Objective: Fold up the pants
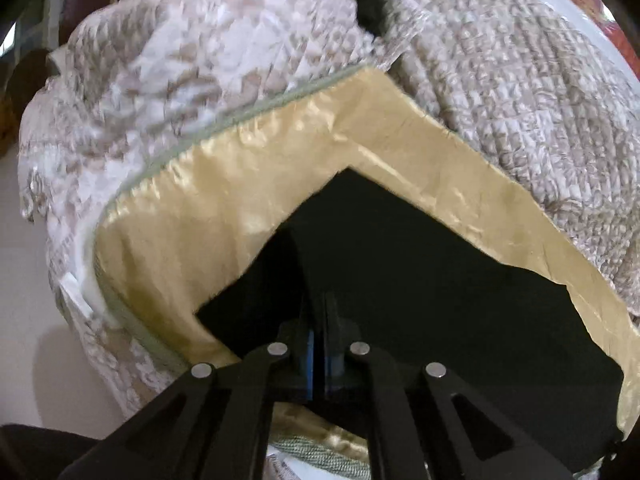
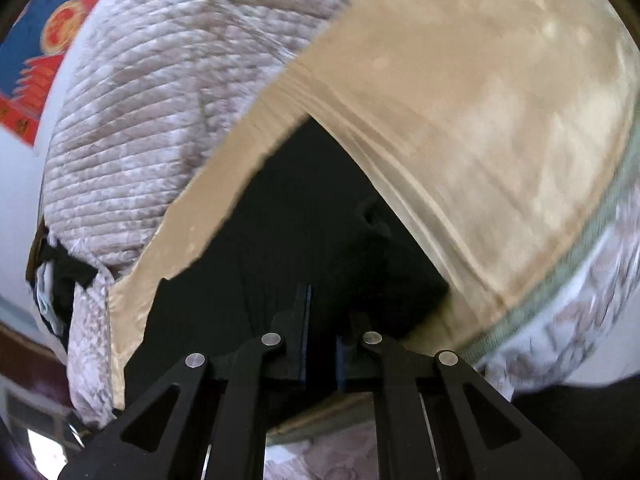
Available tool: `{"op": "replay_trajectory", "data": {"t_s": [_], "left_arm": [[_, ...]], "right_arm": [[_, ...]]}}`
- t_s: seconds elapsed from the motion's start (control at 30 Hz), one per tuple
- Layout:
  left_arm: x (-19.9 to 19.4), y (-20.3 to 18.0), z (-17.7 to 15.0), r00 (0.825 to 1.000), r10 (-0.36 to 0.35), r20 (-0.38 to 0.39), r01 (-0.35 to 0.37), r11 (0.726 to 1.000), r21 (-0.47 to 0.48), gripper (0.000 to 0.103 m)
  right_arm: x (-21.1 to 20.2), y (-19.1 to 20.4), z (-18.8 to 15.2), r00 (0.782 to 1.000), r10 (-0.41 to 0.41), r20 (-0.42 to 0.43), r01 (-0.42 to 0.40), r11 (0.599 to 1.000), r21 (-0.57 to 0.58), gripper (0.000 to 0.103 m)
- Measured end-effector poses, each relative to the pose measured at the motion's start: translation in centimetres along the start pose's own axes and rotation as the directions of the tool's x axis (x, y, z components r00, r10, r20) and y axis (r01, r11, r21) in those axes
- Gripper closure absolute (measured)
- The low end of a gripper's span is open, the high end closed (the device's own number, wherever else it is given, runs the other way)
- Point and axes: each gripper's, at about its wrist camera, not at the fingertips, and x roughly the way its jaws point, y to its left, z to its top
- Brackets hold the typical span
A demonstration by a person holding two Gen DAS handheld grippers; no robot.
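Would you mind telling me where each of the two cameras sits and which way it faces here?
Left wrist view: on the left gripper, looking forward and down along its shut fingers at black pants lying on a gold satin spread; only the gripper's black linkage shows.
Right wrist view: on the right gripper, angled down at the pants; again only the gripper shows.
Shared: pants, gold spread, patterned quilt.

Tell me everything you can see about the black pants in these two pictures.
The black pants are dark, matte cloth with no visible detail, lying on a shiny gold satin panel of a quilted bedspread. One corner points away from the left gripper. Both it and the right gripper are shut on the cloth's near edge.
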Motion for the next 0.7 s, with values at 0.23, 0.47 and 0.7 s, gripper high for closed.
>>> {"op": "replay_trajectory", "data": {"t_s": [0.23, 0.47, 0.7], "left_arm": [[0.4, -0.5, -0.1, 0.998, 0.055, -0.013, -0.055, 0.997, 0.051, 0.094], [-2.1, 0.4, 1.1, 0.986, 0.155, 0.065, -0.155, 0.988, 0.001, 0.091], [-1.3, -3.8, 1.7, 0.999, 0.017, 0.051, -0.022, 0.995, 0.099, 0.065]], "right_arm": [[-0.2, 0.2, 0.0, 1.0, -0.018, -0.005, 0.018, 1.0, -0.014, 0.092], [-6.0, 1.2, 0.6, 0.955, -0.198, 0.222, 0.214, 0.975, -0.054, 0.075], [-2.5, 4.4, 1.1, 0.971, -0.172, 0.165, 0.213, 0.938, -0.272, 0.075]]}}
